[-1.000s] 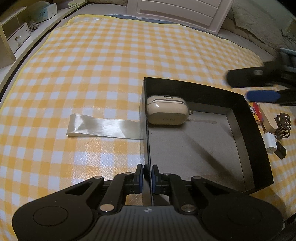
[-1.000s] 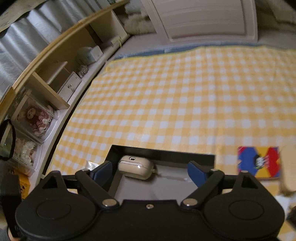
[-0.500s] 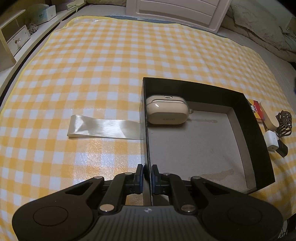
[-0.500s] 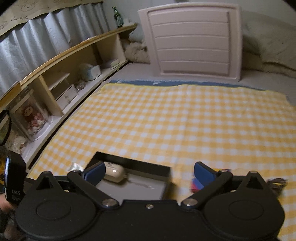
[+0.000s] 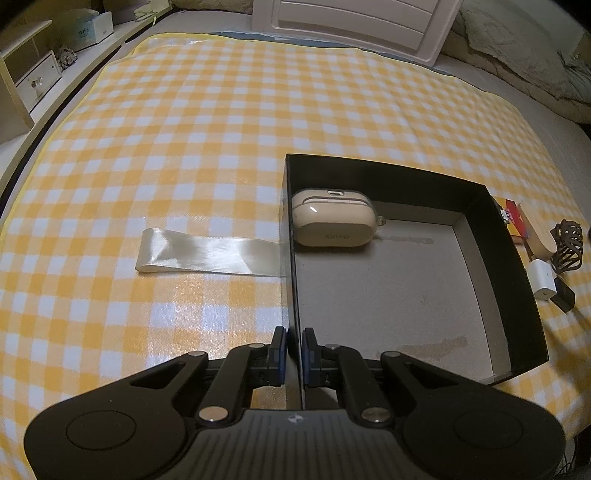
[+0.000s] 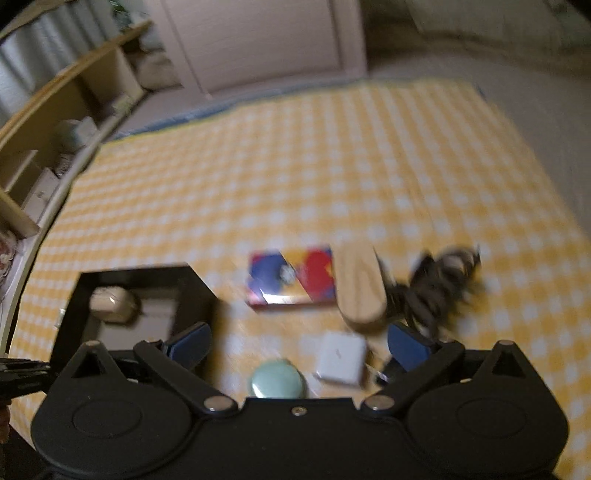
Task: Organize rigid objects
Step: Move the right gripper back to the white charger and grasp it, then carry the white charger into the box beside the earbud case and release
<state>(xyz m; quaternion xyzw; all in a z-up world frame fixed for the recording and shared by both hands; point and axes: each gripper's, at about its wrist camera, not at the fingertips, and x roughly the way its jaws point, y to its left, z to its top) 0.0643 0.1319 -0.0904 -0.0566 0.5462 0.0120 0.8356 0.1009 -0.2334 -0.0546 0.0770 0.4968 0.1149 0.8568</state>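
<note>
A black open box (image 5: 498,236) with a grey floor lies on the yellow checked cloth; it also shows in the right wrist view (image 6: 192,284). A beige earbud case (image 5: 332,223) lies in its far left corner. My left gripper (image 5: 294,347) is shut on the box's near left wall. My right gripper (image 6: 299,341) is open and empty above loose items: a round green tin (image 6: 277,378), a white charger (image 6: 341,358), a wooden piece (image 6: 360,284), a colourful card pack (image 6: 291,275) and a dark hair claw (image 6: 439,284). The right view is blurred.
A strip of shiny ribbon (image 5: 207,254) lies left of the box. A white headboard panel (image 5: 354,22) stands at the far end. Wooden shelves (image 6: 62,122) run along the left. Rumpled bedding (image 5: 517,59) lies at the far right.
My right gripper has swung from over the box to the right and down over the loose items, still open. My left gripper has kept its hold on the box wall.
</note>
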